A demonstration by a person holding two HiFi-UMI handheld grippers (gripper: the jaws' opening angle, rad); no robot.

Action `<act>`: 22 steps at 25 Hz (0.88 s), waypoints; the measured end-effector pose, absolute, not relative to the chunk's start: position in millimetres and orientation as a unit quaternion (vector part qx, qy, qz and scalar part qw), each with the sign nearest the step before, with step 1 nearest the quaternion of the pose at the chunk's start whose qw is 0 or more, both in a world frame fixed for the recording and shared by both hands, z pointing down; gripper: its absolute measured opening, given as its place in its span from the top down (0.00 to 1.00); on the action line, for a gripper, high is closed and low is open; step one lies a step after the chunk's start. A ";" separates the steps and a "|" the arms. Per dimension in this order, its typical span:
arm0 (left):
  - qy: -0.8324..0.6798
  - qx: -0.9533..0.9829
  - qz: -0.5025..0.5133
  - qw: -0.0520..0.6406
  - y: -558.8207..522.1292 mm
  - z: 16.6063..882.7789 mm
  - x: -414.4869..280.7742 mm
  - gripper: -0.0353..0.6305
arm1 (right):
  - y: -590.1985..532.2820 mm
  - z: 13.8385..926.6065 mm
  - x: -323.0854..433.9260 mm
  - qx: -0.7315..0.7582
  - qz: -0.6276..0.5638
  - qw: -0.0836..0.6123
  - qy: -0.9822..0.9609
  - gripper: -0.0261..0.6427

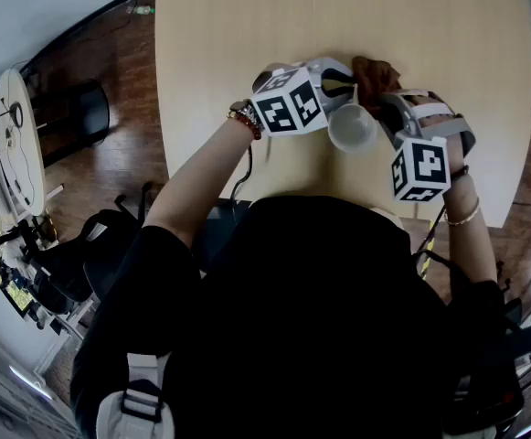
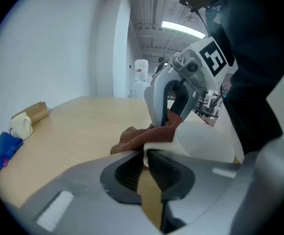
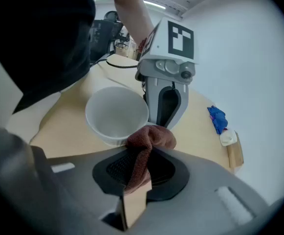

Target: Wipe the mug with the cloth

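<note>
Rust-brown cloth (image 3: 151,138) is clamped in your R gripper (image 3: 141,173), its jaws shut on the fabric. The bunched end presses vs the outer wall of the white mug (image 3: 116,112). Your L gripper (image 2: 145,163) is closed on the mug's handle (image 2: 143,153), holding it tipped over the wooden table (image 1: 247,26), near your edge.

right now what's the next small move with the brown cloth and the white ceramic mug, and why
Probably drag the brown cloth around the outer wall of the white ceramic mug: the right gripper pinches it at the rim, and the left gripper clamps the handle.
</note>
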State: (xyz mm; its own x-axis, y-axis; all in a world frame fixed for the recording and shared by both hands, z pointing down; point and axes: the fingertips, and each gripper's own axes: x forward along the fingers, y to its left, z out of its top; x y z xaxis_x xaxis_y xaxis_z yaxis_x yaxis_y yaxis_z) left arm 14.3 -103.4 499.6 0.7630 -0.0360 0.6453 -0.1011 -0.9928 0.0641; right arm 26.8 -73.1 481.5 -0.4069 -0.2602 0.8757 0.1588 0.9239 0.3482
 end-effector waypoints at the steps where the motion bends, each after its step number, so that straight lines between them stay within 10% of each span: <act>1: -0.037 0.938 0.341 0.050 -104.2 499.9 14.5 0.91 | -74.0 484.7 24.9 0.020 -0.206 0.544 -0.813 0.89; 22: -0.064 0.944 0.316 0.069 -110.1 500.7 16.6 0.87 | -68.5 491.6 37.0 -0.045 -0.144 0.492 -0.858 0.89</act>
